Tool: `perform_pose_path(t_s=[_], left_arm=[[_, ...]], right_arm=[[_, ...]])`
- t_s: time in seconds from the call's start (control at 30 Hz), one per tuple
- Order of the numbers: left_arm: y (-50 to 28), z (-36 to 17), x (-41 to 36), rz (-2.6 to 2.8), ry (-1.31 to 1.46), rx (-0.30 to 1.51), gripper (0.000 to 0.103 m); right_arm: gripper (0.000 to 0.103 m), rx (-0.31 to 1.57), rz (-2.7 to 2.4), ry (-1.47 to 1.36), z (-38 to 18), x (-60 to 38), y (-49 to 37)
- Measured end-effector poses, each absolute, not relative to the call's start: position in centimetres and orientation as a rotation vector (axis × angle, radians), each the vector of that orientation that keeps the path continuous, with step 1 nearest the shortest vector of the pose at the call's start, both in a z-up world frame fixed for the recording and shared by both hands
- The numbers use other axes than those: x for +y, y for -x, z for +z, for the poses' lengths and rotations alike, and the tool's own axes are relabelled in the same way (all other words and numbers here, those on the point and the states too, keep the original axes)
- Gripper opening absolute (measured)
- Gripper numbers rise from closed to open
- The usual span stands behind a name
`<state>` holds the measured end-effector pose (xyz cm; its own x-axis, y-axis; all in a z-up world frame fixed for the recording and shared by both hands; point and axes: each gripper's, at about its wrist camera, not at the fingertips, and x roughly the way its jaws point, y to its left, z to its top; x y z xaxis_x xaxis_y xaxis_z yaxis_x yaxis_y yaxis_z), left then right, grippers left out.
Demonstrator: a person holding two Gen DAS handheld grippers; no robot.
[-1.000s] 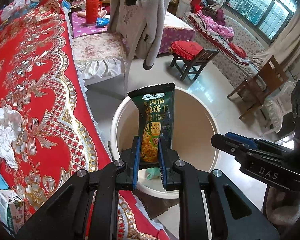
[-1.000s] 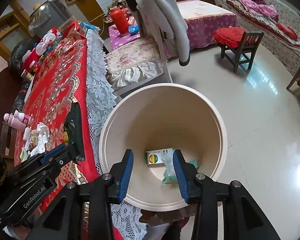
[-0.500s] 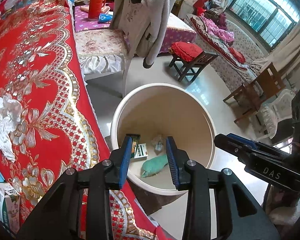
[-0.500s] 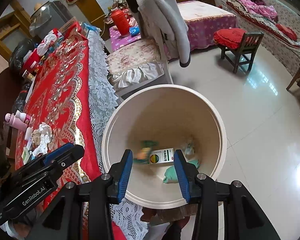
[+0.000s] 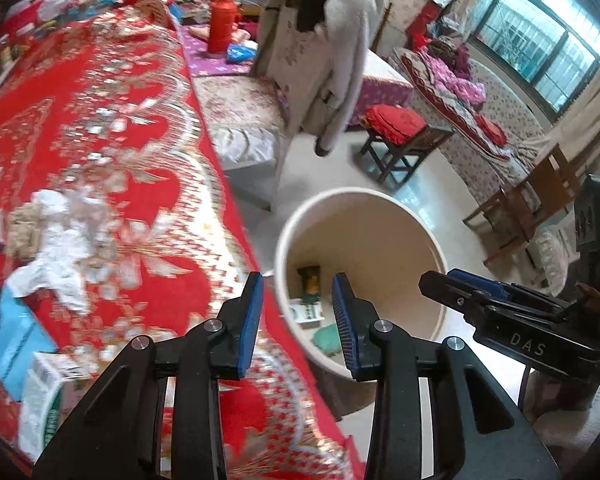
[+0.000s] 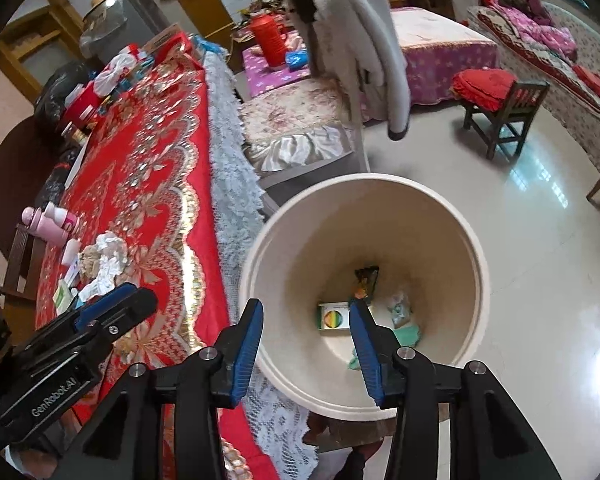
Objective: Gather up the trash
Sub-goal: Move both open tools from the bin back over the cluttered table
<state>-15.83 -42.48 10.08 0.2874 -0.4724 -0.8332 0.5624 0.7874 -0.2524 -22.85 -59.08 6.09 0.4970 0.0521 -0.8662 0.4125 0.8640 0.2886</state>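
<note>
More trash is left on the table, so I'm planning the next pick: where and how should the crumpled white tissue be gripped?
Grip the crumpled white tissue at its raised, bunched middle, coming from above with the open left gripper. It lies loose on the red tablecloth, with thin, ragged edges that would probably slip or tear.

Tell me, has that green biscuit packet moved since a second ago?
Yes. The green biscuit packet was clamped in the left gripper above the bin; now it lies down inside, beside the small box. The gripper is open.
</note>
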Motion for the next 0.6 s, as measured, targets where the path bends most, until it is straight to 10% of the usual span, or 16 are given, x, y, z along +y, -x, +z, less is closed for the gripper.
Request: perform_pose_path(t_s=[0.6], left_arm=[[10.8, 12.0, -24.5, -0.367, 0.040, 1.039, 0.033]], right_arm=[[0.044, 1.081, 0.054, -0.345, 6.6, -45.5, 12.6]])
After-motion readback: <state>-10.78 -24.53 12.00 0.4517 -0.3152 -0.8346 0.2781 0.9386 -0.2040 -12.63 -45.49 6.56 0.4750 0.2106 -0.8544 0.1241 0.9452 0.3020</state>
